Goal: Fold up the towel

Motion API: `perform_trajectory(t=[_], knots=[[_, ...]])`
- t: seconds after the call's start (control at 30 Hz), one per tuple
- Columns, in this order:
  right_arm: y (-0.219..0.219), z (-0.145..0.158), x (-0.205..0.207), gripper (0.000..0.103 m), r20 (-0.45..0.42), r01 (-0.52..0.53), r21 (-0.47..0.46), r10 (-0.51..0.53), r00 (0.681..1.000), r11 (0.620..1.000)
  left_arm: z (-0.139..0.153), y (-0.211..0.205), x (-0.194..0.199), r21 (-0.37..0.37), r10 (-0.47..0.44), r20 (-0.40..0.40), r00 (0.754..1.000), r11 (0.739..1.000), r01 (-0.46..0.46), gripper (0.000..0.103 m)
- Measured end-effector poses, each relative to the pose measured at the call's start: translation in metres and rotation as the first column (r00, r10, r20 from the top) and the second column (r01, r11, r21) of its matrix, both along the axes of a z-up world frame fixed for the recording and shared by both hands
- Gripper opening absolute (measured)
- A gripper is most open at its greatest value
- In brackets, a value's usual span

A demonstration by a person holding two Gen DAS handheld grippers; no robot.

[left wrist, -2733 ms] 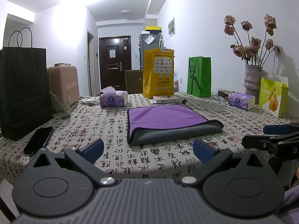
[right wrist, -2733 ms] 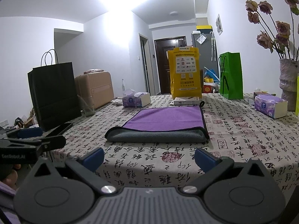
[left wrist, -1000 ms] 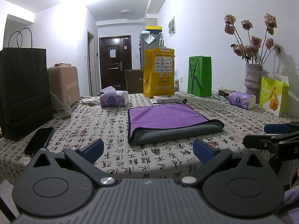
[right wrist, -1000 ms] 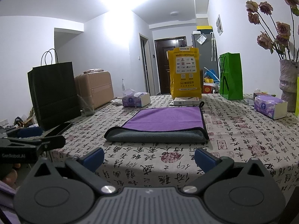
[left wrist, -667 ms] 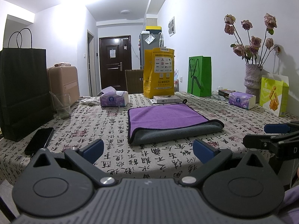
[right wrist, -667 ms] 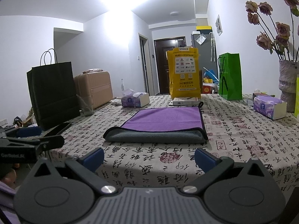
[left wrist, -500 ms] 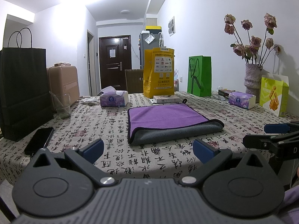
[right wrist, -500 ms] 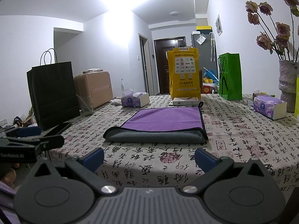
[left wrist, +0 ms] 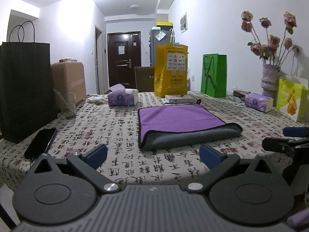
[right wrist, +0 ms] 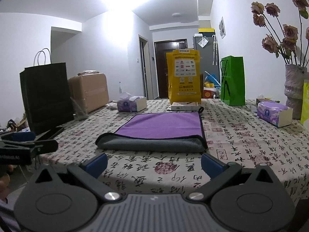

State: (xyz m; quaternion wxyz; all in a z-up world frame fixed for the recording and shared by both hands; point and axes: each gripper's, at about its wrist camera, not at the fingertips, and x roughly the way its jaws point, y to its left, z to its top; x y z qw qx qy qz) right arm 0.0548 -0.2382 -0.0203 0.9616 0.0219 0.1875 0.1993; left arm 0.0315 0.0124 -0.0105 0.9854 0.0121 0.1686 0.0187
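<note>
Reading left to right from the left wrist view, a black paper bag (left wrist: 25,89) stands far off the left finger, its left side cut by the frame edge, with a dark phone (left wrist: 41,143) lying flat just ahead of that finger. The left gripper (left wrist: 153,154) has its blue-padded fingers (left wrist: 97,152) spread wide apart, nothing between them. Straight ahead of the gap, on the tablecloth (left wrist: 108,127) printed with black calligraphy too distorted to read, lies the towel (left wrist: 181,122), folded, purple face up, its grey underside rolled toward the fingers. Beyond it a yellow bag (left wrist: 171,70) carries rows of small logos too fine to make out. Past the right finger, the other tool pokes in from the frame edge, mostly cut off.

From the right wrist view, white lettering on that neighbouring tool at far left is blurred. The right gripper (right wrist: 153,162) likewise holds its fingers wide, empty, short of the towel (right wrist: 160,131). A tissue pack (right wrist: 275,113) lies beyond the right finger; a vase (right wrist: 294,85) is clipped by a bag.
</note>
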Motion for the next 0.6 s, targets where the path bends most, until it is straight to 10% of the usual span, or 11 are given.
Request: perform_trajectory(t=[0.6], knots=[[-0.005, -0.008, 0.061, 0.103, -0.042, -0.004, 0.050, 0.006, 0.999, 0.999, -0.006, 0.008, 0.059, 0.027, 0.003, -0.081, 0.997, 1.000, 0.000, 0.103]])
